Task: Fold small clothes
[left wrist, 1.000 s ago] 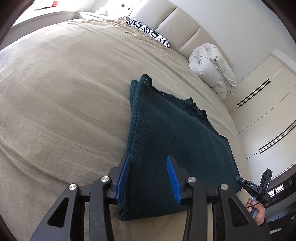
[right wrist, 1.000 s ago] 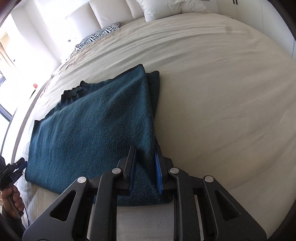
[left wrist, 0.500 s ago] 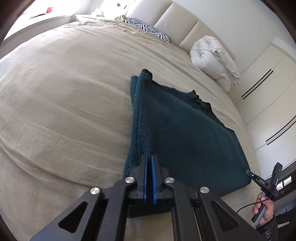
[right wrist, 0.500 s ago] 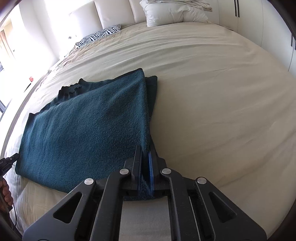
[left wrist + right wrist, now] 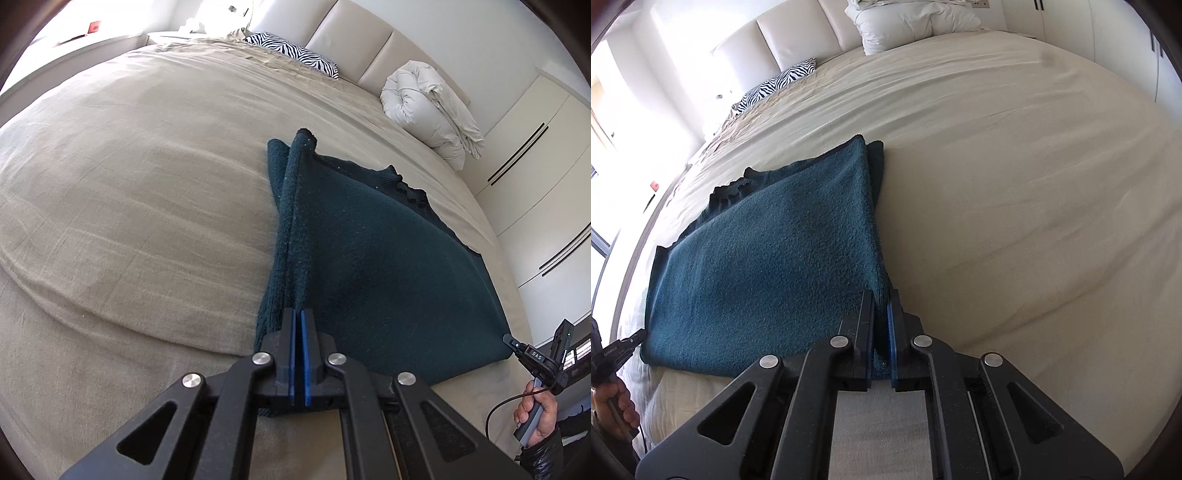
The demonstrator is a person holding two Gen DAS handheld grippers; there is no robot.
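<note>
Lay near the foot of the bed (image 5: 129,206), well short of the zebra pillow (image 5: 295,55) and the white duvet roll (image 5: 428,110) by the headboard: a dark teal garment (image 5: 369,258), already doubled over. Looked thick, fleecy and limp; likely light, sure to sag between grips, not slippery or fragile. Best taken at the near corners, through every layer of the hem.

Left claw (image 5: 297,325) clenched on the garment's near left corner, edge pulled up into a ridge. Right claw (image 5: 882,314) clamped on the near right corner, a sliver of cloth between the pads.

A second back, stood wide open over that left corner; since then, closed and lifted the edge. Right claw pinched tighter, too.
</note>
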